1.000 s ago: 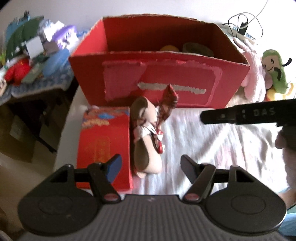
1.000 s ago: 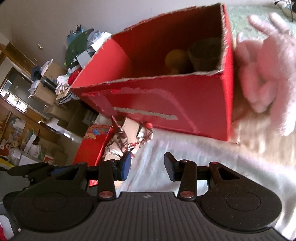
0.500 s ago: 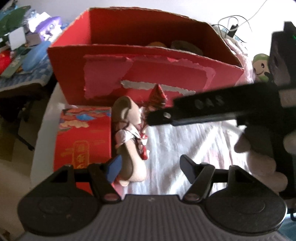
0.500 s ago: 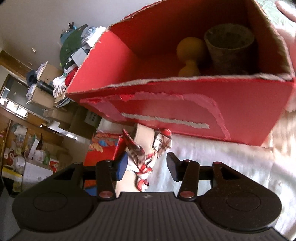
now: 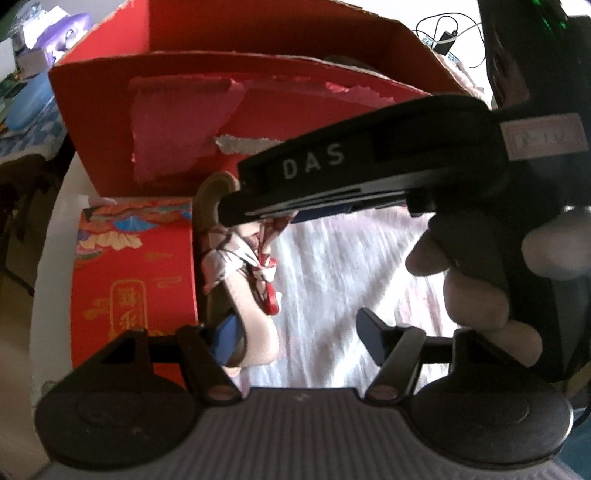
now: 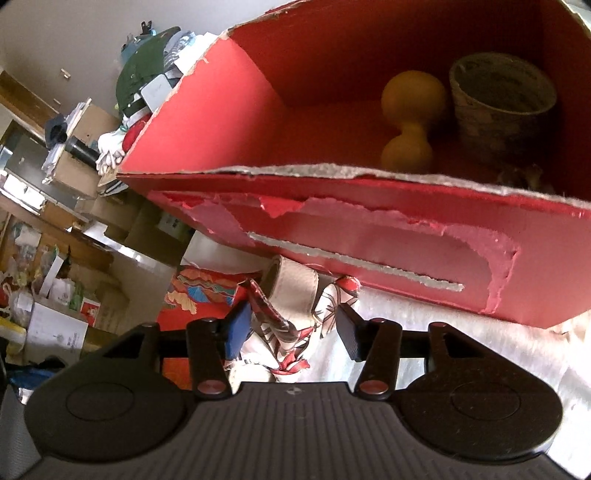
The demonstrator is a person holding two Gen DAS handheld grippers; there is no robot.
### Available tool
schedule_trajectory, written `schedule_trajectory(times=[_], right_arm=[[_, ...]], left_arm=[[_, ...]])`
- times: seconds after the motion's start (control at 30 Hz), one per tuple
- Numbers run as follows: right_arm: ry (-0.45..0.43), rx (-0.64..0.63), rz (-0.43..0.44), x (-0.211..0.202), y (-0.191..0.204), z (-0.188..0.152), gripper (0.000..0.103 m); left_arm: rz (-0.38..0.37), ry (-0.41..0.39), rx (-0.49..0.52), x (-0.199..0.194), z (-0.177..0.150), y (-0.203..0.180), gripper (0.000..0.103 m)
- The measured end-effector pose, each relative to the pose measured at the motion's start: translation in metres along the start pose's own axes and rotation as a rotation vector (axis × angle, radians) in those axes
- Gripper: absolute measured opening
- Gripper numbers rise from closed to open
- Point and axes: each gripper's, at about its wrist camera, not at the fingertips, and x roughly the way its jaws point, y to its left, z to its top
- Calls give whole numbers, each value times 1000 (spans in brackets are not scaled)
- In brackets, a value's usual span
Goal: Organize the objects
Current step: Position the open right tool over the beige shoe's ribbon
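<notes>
A beige sandal [image 5: 236,258] with a red-and-white patterned fabric strap lies on the white cloth in front of the big red cardboard box [image 5: 184,122]. In the right wrist view the sandal [image 6: 291,295] sits between my right gripper's [image 6: 291,332] open fingers, its strap bunched up there. My left gripper [image 5: 299,332] is open and empty, its blue-padded left finger [image 5: 227,338] next to the sandal's near end. The right gripper's black body [image 5: 369,170] crosses the left wrist view above the sandal. Inside the box are a yellow dumbbell-shaped toy [image 6: 410,122] and a woven cup [image 6: 498,99].
A flat red patterned gift box [image 5: 133,273] lies left of the sandal, against the big box. A cluttered side table [image 5: 22,92] and shelves [image 6: 55,221] stand off to the left. Cables [image 5: 447,33] lie at the back right.
My right gripper has moved left and down across the box front until its open fingers straddle the sandal's strap. My left gripper has edged closer to the sandal.
</notes>
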Motion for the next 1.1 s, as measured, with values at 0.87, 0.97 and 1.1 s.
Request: schedule_trajectory(times=[0.87, 0.97, 1.1], right_arm=[[-16, 31, 27, -9, -27, -1, 55], [-14, 39, 35, -9, -30, 1, 55], [-15, 34, 35, -8, -29, 1, 55]], left_arm=[[47, -15, 109, -3, 5, -21, 68], [89, 3, 118, 4, 6, -24, 70], [127, 23, 126, 9, 1, -30, 68]])
